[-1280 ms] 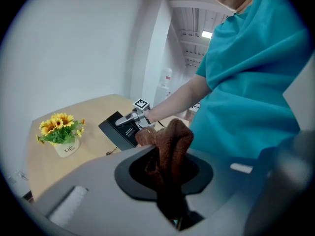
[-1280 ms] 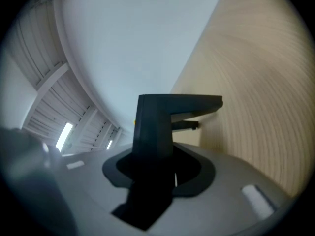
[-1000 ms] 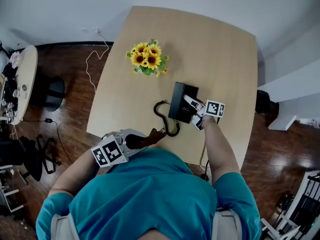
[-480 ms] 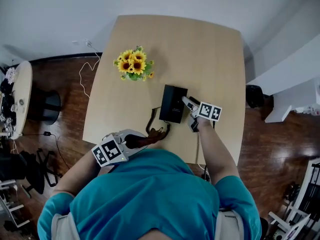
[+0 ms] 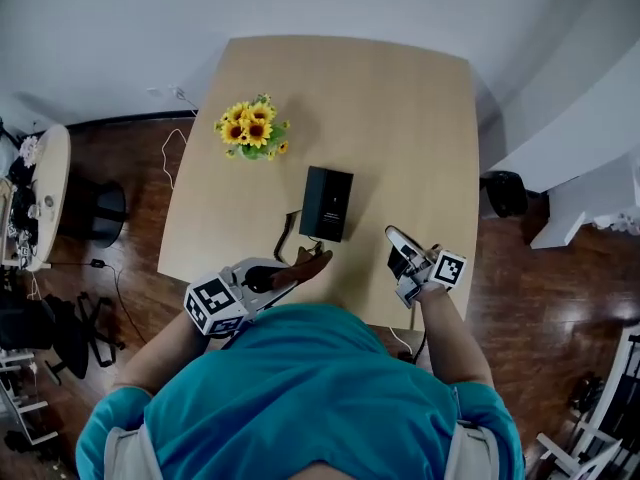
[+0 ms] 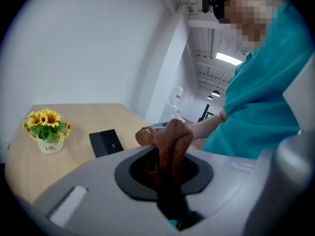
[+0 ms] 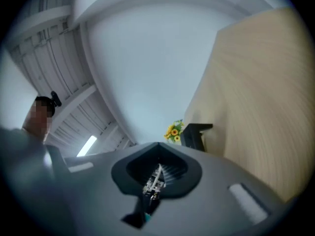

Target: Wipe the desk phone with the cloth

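Observation:
The black desk phone (image 5: pixel 326 204) lies near the middle of the wooden table (image 5: pixel 420 118), its coiled cord (image 5: pixel 286 234) trailing toward the front edge. My left gripper (image 5: pixel 300 268) hovers at the front edge just short of the phone, shut on a bunched brown cloth (image 5: pixel 318 259) that sticks out past its jaws (image 6: pixel 167 144). My right gripper (image 5: pixel 395 238) is off to the phone's right front, well apart from it; its jaws have just closed and stand shut with nothing between them. The phone (image 7: pixel 197 133) shows small and far off in the right gripper view.
A small pot of sunflowers (image 5: pixel 250 131) stands at the table's back left. A white cable (image 5: pixel 172 118) lies on the dark wood floor to the left. A round side table (image 5: pixel 40 193) and a black stool (image 5: pixel 100 208) stand further left.
My right gripper has drawn back from the phone's right side toward the front right of the table and has closed. The left gripper with the cloth has edged toward the phone.

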Tool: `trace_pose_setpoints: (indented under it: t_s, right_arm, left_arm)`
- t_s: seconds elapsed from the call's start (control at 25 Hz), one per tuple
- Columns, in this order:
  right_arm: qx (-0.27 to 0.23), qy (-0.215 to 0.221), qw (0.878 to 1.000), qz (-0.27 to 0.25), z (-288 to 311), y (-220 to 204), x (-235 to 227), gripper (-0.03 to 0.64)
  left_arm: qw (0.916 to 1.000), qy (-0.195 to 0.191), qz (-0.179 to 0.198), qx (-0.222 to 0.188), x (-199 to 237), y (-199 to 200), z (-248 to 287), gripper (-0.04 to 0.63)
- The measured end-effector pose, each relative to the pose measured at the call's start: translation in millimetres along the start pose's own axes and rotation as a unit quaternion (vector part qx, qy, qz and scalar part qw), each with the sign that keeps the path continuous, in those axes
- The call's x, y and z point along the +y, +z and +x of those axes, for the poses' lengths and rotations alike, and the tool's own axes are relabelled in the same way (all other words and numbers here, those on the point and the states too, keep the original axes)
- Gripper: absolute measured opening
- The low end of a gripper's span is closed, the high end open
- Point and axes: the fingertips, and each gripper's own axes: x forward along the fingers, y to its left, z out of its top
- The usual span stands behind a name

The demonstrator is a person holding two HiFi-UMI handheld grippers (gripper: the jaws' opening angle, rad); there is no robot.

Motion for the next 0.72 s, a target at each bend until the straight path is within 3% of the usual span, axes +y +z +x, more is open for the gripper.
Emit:
trace_pose_setpoints:
  t_s: [0.16, 0.32, 0.48, 0.72]
  right_arm:
    - [0.018, 0.032, 0.999, 0.0, 13, -28, 24, 0.0]
    - [0.039, 0.032, 0.997, -0.056, 31, -49, 64, 0.0]
    - [0.014, 0.038, 0.995, -0.092, 41, -79, 122, 0.0]
    - [-0.055, 0.006, 0.993, -0.1, 46, -169, 183, 0.0]
  left_arm:
    - [0.9991, 0.036, -0.01, -0.022, 0, -3, -16, 0.067]
    - [0.9974, 0.045, -0.019, -0.053, 5, -7, -46, 0.067]
    - [0.9958, 0.02, -0.019, -0.088, 1, -18, -84, 0.067]
    - [0.9912, -0.034, -0.027, -0.125, -17, -46, -153, 0.067]
